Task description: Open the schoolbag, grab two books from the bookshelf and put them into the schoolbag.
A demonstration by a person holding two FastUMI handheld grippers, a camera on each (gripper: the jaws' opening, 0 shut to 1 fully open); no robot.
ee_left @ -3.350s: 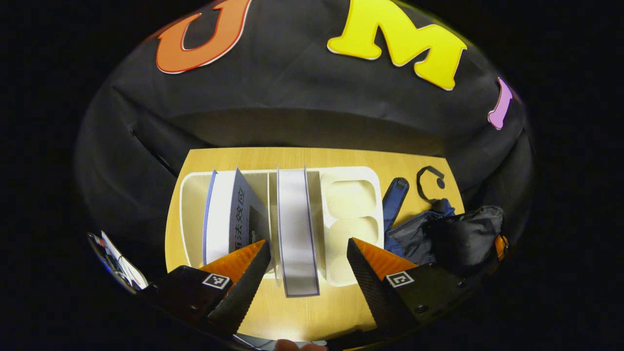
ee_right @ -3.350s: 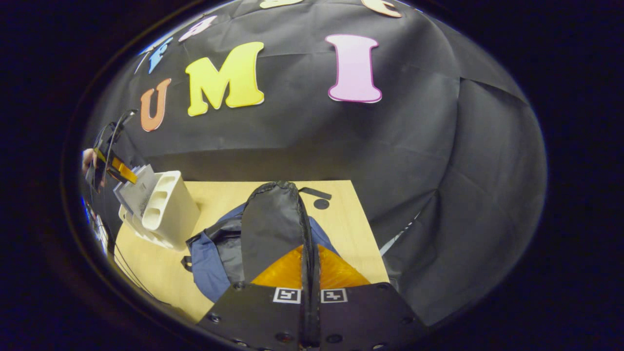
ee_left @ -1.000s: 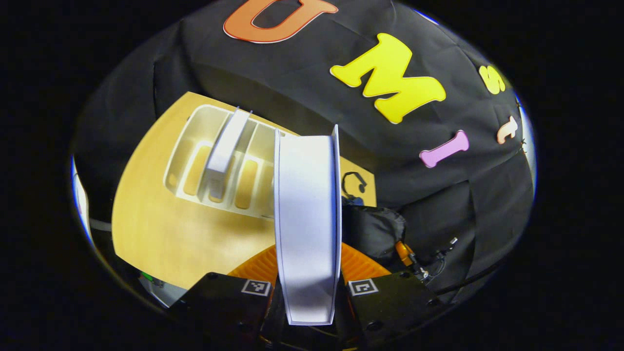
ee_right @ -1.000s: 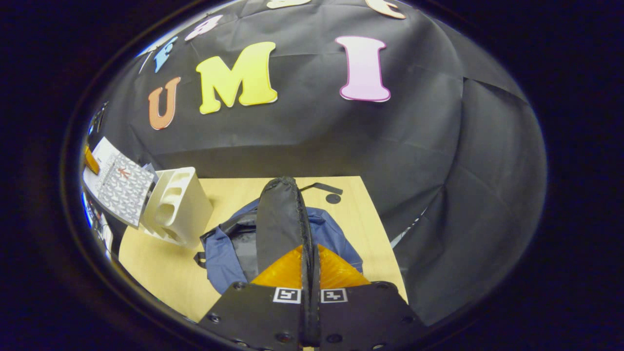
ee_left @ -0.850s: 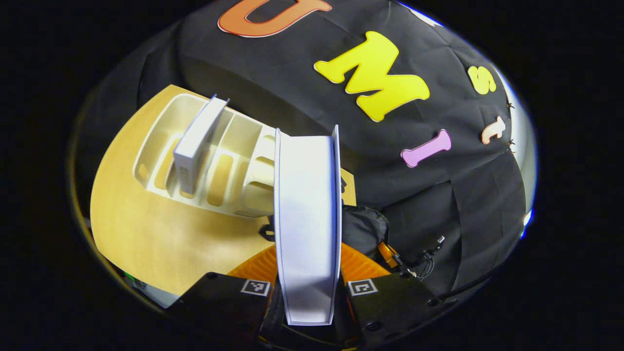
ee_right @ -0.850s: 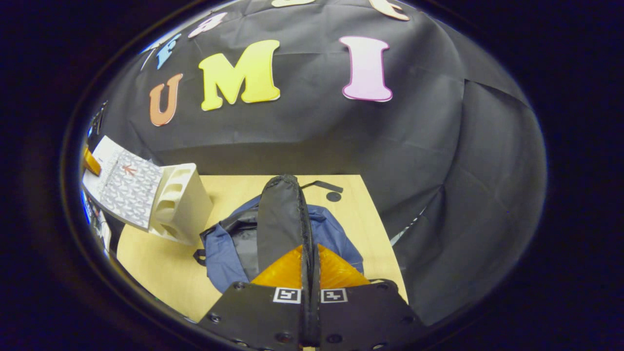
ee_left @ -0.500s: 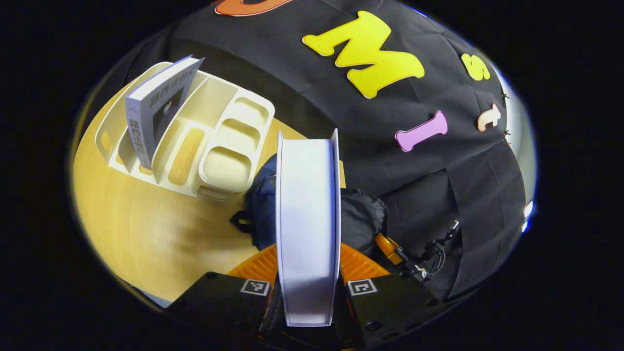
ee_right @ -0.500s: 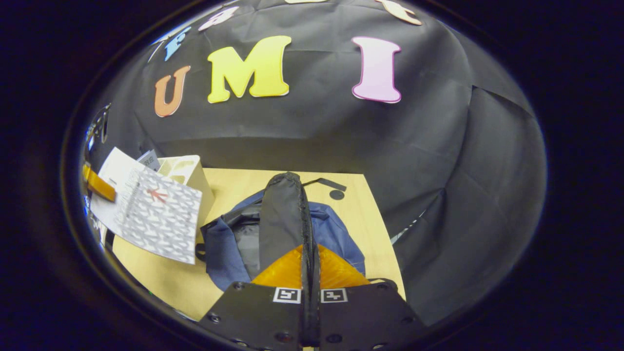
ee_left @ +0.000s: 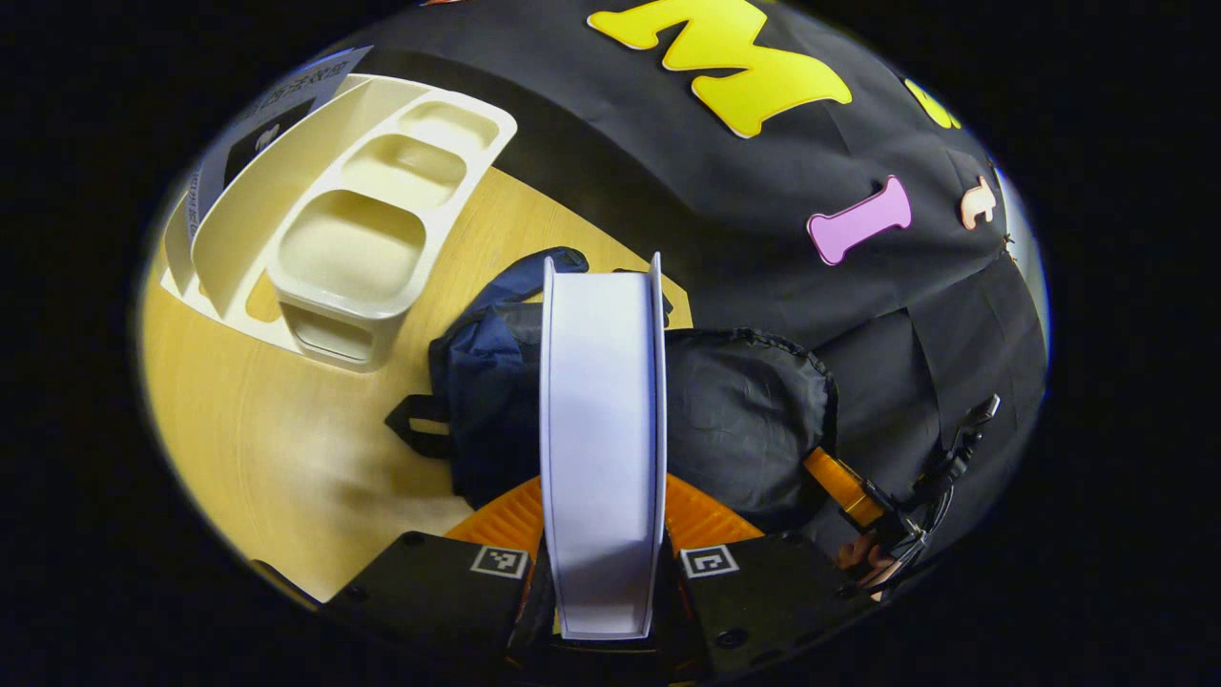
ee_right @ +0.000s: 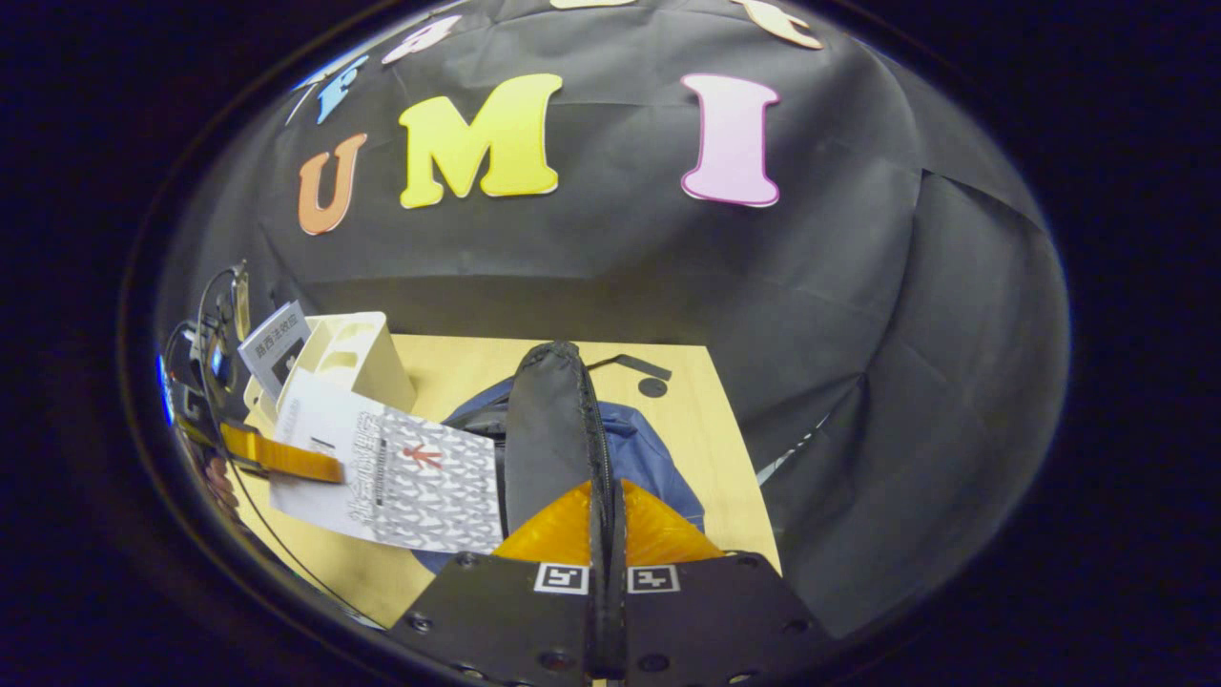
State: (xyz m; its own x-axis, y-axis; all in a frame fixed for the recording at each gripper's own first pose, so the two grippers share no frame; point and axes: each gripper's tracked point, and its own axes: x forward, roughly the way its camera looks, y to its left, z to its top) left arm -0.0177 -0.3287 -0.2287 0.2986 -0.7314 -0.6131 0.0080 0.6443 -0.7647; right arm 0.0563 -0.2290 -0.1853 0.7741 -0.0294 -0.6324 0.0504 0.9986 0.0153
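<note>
Carrying the first book point(ee_left: 601, 420) over the schoolbag point(ee_left: 744, 420), the left claw point(ee_left: 603, 520) clamped it on both covers, while the right claw point(ee_right: 605, 534) pinched the bag's flap point(ee_right: 548, 429) up. Next, I judged, lowering it into the opening; a second book point(ee_right: 275, 348) waited in the bookshelf point(ee_left: 353, 239) on the counter point(ee_left: 286, 458).

A light wooden table point(ee_right: 711, 448) is seen set against the booth's black cloth wall, with a cream bookshelf point(ee_left: 353, 239) stood at one end and a dark blue schoolbag point(ee_left: 486, 382) laid beside it (the two are near, though contact cannot be judged). One book point(ee_right: 275, 348) is kept in the bookshelf's far compartment, while a black strap with a round tab point(ee_right: 641, 375) is laid on the tabletop behind the schoolbag.
</note>
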